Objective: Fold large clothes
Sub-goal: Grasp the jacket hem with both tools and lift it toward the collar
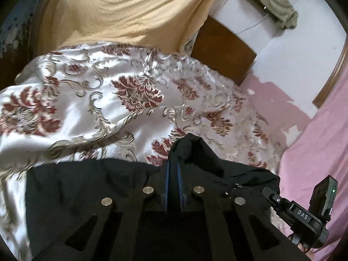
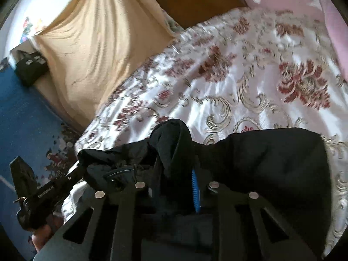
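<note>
Both grippers are pinched onto one black garment [image 1: 87, 187]. On the left gripper [image 1: 173, 169] the two blue-lined fingers [image 1: 167, 187] stand almost together, with a peak of black cloth rising from between their tips. On the right gripper [image 2: 176, 169] only one ribbed blue pad [image 2: 195, 193] shows; a thick bunch of the garment [image 2: 174, 137] is wedged between the fingers and hides the other.

One garment is in view, dark and crumpled, spread low across both pictures and lying on the bedspread [image 1: 104, 100] at its near edge. In the left wrist view the other gripper's body [image 1: 304, 213] pokes in at the lower right with a small green light on it; in the right wrist view its counterpart [image 2: 32, 187] shows at the lower left, with a bit of a hand [image 2: 41, 239] beneath it.

The surface is a bed covered by one shiny white bedspread patterned with dark red flowers and gold scrolls, lightly creased. One tan cloth [image 1: 130, 15] hangs in folds beyond the bed's far side. A brown wooden headboard [image 1: 221, 47] stands against a wall [image 1: 282, 50] that is white above and peeling pink below. One pink cloth [image 1: 315, 152] lies along the bed by that wall. An olive cloth [image 1: 276, 4] sits on a white ledge high up. The right wrist view shows blue floor [image 2: 26, 119] with worn patches beside the bed, and one black box [image 2: 30, 67] by the tan cloth.
</note>
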